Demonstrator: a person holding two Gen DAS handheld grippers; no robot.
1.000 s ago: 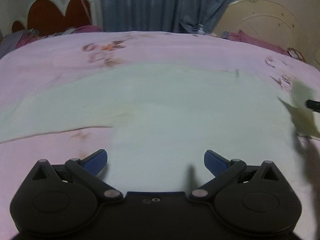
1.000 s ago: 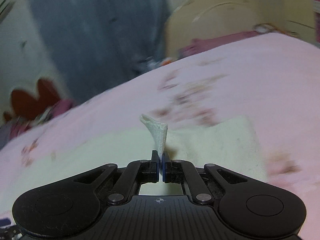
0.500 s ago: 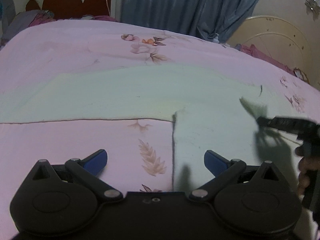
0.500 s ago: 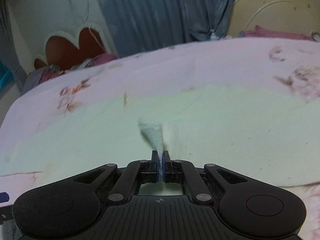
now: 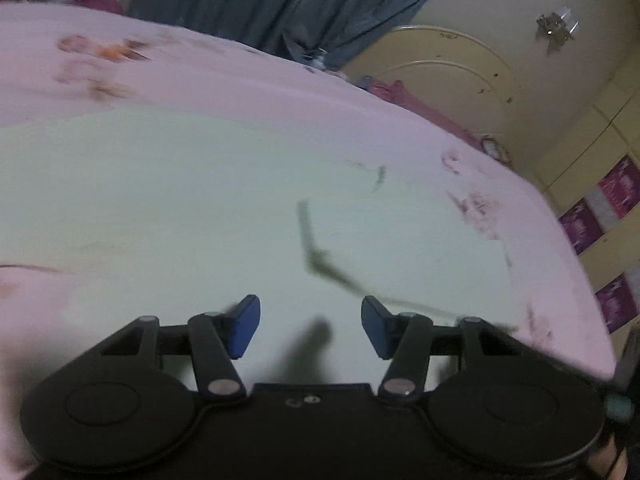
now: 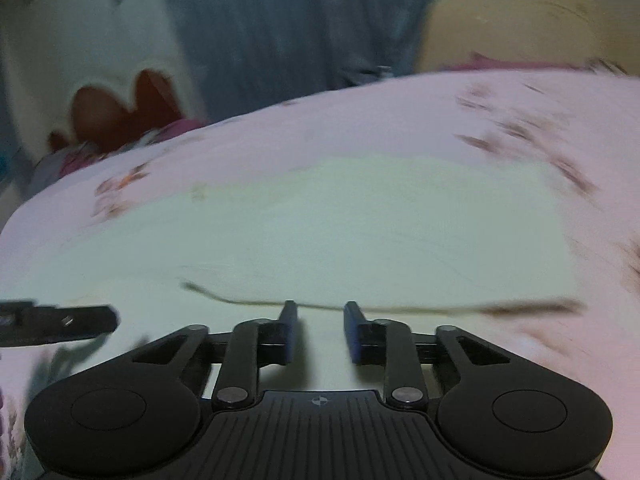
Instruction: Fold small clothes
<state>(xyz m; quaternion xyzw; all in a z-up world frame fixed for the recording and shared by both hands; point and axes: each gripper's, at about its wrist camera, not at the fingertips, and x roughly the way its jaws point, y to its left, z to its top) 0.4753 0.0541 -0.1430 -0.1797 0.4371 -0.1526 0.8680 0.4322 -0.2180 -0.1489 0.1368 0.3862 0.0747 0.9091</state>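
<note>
**Both grippers free above the pale cloth**

While both views are blurred, we can report the essentials. Our left gripper (image 5: pixel 310 326) hangs just above the pale green cloth (image 5: pixel 200 208), its blue pads (image 5: pixel 244 326) set wide apart with nothing between them. Our right gripper (image 6: pixel 318 332) is likewise parted, though more narrowly, and grips nothing. In the right wrist view a black finger of the left tool (image 6: pixel 60 322) shows at the near left, so we judge the two tools to be close together, side by side.

The cloth lies spread on the pink floral bedspread (image 5: pixel 240 80), filling the middle of both views. A raised fold edge (image 6: pixel 360 306) crosses it just beyond the right fingertips, and in the left view a similar dark line (image 5: pixel 320 256) runs from the middle toward the near right. We judge at least one fold to be laid already.

In our assessment the cloth is light, thin and limp: it will drape and sag rather than hold shape, and it may drag the soft bedding. We would pinch it at a corner or along a free edge, taking both layers where doubled. Whether the far corners lie flat we cannot tell.

Both tools point forward and slightly downward across the bed, toward the blue curtain (image 5: pixel 280 0).
</note>
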